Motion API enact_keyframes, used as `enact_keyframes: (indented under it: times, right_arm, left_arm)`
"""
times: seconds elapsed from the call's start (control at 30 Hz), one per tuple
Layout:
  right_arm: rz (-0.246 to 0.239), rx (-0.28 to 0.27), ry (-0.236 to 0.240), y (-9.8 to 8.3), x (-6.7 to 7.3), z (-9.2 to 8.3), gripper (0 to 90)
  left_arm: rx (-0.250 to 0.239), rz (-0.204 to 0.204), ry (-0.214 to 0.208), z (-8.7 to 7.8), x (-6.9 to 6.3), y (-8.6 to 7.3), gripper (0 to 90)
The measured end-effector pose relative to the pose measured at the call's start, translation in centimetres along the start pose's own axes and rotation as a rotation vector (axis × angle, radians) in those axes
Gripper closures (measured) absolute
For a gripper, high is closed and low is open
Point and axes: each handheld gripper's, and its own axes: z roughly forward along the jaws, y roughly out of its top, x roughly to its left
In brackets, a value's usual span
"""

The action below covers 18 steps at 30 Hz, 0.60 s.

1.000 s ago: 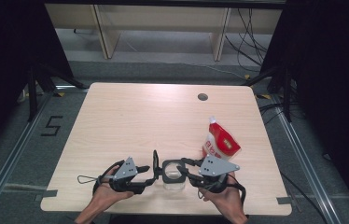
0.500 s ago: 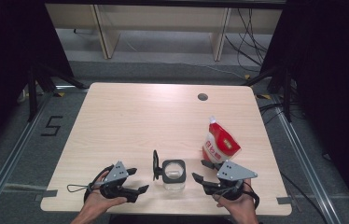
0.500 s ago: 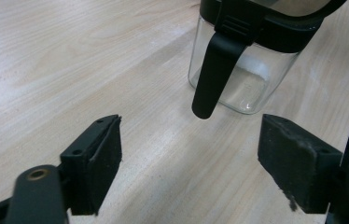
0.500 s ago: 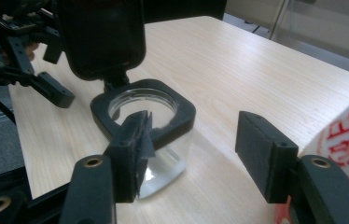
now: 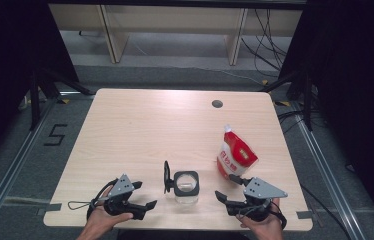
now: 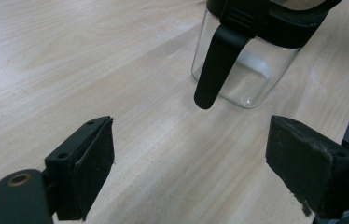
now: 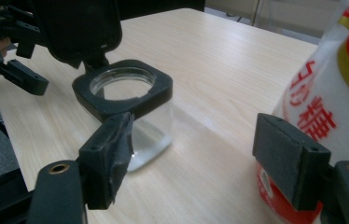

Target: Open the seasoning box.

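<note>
A clear glass jar (image 5: 186, 189) with a black square collar stands upright on the counter (image 5: 150, 130), close to the near edge and about midway along it; everything else is placed from this jar. Its black lid (image 5: 167, 176) is flipped open on its hinge and stands on edge at the jar's left side, and in the left gripper view a black latch tab (image 6: 215, 65) hangs down the jar's outer wall (image 6: 252, 77). The jar's mouth (image 7: 122, 83) is open and the inside looks empty. The left gripper (image 5: 145, 209) lies left of the jar, near it but not touching, held by the person's left hand (image 5: 102, 220); its fingers (image 6: 91, 163) have just been opening and now stand wide apart with only bare wood between them. The right gripper (image 5: 223, 196) sits right of the jar, also clear of it, in the right hand (image 5: 261, 225); its fingers (image 7: 112, 156) have likewise just been spreading and grip nothing, the jar showing beyond the gap. A white and red refill pouch (image 5: 236, 155) with a spout stands upright behind and to the right of the jar, just beyond the right gripper. Farther back from the jar, a round cable hole (image 5: 217, 104) is cut into the counter near its far edge.
</note>
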Motion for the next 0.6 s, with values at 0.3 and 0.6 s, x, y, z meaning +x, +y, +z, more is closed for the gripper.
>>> enact_keyframes:
  times: [0.3, 0.6]
  right_arm:
    - [0.058, 0.034, -0.024, -1.2, -0.2, -1.3, 27.1]
    - [0.113, 0.064, -0.103, -2.3, -1.0, -2.5, 27.2]
  left_arm:
    - [0.003, 0.012, -0.009, -0.1, -0.3, 0.0, 15.0]
    - [-0.003, -0.017, -0.010, -0.1, -0.4, 0.0, 15.2]
